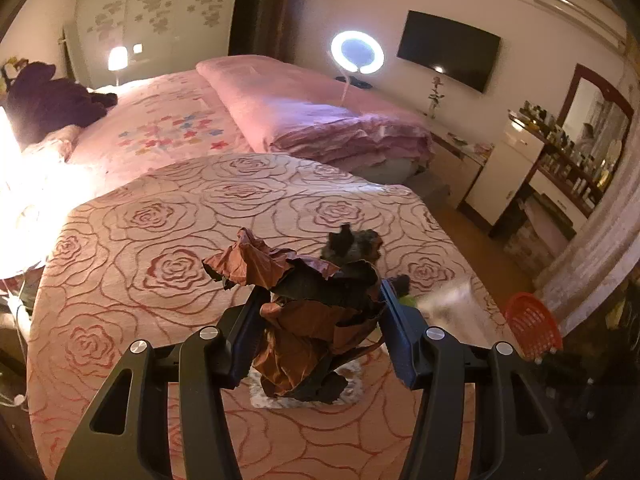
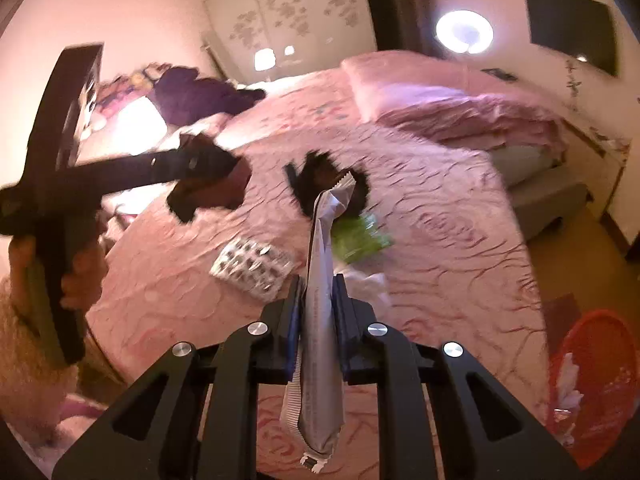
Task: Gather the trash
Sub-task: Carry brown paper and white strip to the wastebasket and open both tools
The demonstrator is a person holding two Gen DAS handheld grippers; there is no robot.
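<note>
Trash in my left tongs [image 1: 320, 304]: a crumpled wad of brown and dark wrapper [image 1: 304, 312], creased and papery, pinched between the two blue pads, which stand fairly wide apart around its bulk. It hangs above the rose-patterned blanket [image 1: 160, 240].
Trash in my right tongs [image 2: 316, 304]: a long silver-grey foil packet [image 2: 320, 360] with crimped ends, held edge-on; the pads are nearly together, clamped on its flat sides.
Trash on the bed: a dark crumpled piece [image 2: 324, 184] near the blanket's middle, a green wrapper [image 2: 360, 240] just beside the foil packet's tip, a white scrap [image 2: 368, 284] below it, and a silver blister sheet [image 2: 252, 268] toward the near edge.
Basket: my red mesh basket [image 2: 592, 380] stands on the floor off the bed's right side, with white scraps inside.
Writing: faint print runs along the foil packet; I cannot read it.
Left rig seen from the right camera: gripped in a hand [image 2: 76, 268], blurred.
</note>
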